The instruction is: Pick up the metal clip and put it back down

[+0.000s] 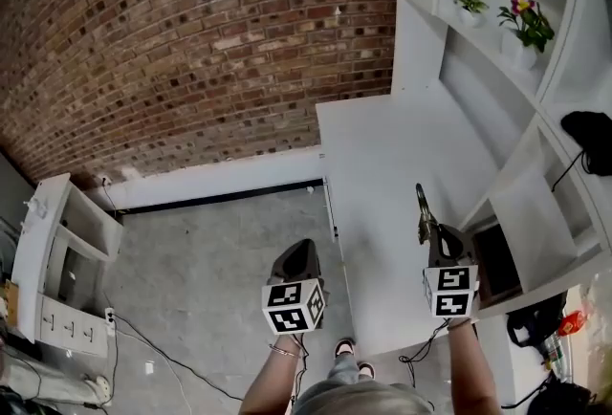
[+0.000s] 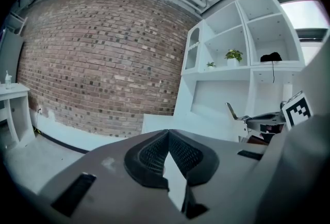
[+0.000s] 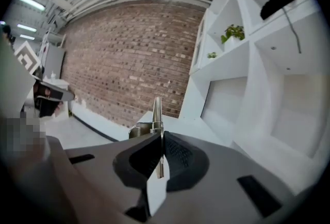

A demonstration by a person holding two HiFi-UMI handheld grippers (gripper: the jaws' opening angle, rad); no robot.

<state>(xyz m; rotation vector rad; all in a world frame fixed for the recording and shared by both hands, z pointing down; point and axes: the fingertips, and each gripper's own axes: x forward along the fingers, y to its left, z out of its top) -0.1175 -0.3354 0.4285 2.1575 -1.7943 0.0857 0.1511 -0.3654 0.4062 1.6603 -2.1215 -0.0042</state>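
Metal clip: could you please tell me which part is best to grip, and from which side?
Probably the flat, thin arm of the metal clip, approached from its free end, as the right gripper holds it now. Its flat faces lie against the fingers, and the bulky spring sits clear of them.

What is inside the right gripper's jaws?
The metal clip, pinched by the right gripper; its tip and spring stick out. Its gripped end is covered by the jaws.

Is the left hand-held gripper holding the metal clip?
No, the left hand-held gripper is shut on nothing; the metal clip sits pinched in the right hand-held gripper.
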